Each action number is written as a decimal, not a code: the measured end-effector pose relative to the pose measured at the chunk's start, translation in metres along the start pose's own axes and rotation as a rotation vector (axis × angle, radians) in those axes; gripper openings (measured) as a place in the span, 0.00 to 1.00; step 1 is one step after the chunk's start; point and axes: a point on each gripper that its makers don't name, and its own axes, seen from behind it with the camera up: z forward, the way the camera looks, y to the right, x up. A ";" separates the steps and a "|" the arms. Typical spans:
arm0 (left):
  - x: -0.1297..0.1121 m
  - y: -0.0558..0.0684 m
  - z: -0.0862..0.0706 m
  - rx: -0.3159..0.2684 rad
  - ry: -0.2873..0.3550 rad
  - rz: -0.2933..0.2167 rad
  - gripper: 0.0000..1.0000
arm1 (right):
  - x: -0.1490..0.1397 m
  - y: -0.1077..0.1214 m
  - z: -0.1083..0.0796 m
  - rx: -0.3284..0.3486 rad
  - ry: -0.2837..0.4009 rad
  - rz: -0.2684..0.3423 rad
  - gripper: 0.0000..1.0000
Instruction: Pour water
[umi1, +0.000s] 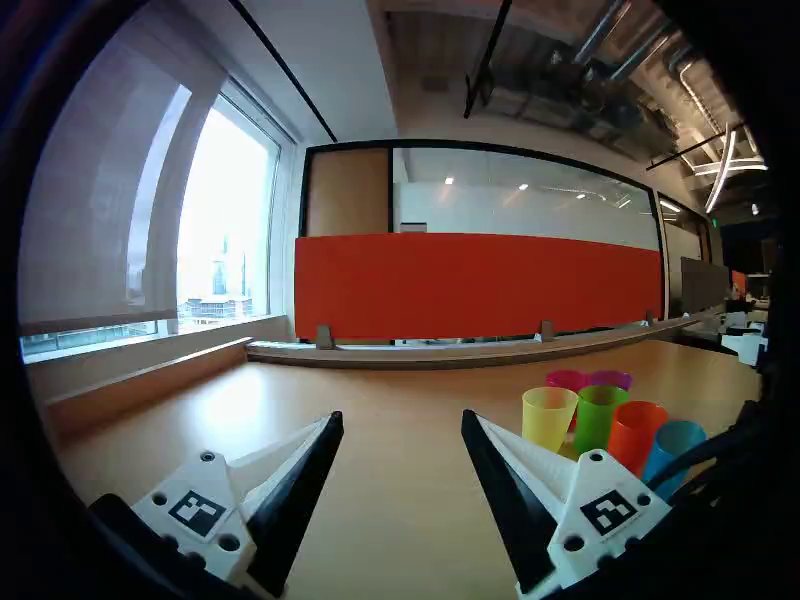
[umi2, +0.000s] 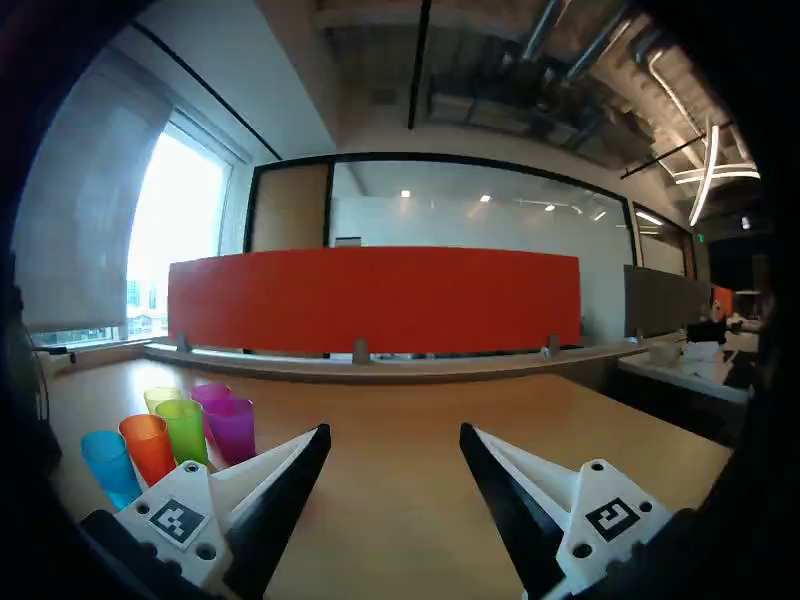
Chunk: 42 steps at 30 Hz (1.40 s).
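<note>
Judging from how things lie, the pouring has not begun. The left hand-held gripper (umi1: 400, 415) hangs above the tabletop (umi1: 300, 400) with its fingers spread wide and nothing between them. The right hand-held gripper (umi2: 394, 428) is the same, wide apart and empty.

The task's things are a cluster of coloured plastic cups standing upright on the tabletop, close together. In the left gripper view they sit just off the right finger: a yellow cup (umi1: 548, 415), a green cup (umi1: 598, 412), an orange cup (umi1: 636, 430) and a blue cup (umi1: 675, 445) in front, with a pink cup (umi1: 566, 380) and a purple cup (umi1: 610, 380) behind. In the right gripper view the same group stands beside the left finger, so the cups lie between the two grippers. None is touched by either.

Whether any cup holds water cannot be told from this low angle; the rims hide the insides. Behind the tabletop runs an orange screen (umi1: 470, 285).

Everything is left to do: choosing the cup that holds the water, closing a gripper on it, lifting it, tipping it over another cup, and setting it back upright.
</note>
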 end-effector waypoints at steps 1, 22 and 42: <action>0.000 0.000 0.000 0.000 -0.001 0.000 0.87 | 0.001 0.001 0.000 0.000 0.001 0.007 1.00; 0.055 0.006 0.012 -0.056 -0.024 0.026 0.87 | 0.058 -0.015 0.006 0.059 -0.036 -0.043 1.00; 0.120 0.017 0.027 -0.150 -0.058 -0.002 0.87 | 0.119 -0.038 0.013 0.145 -0.040 -0.029 1.00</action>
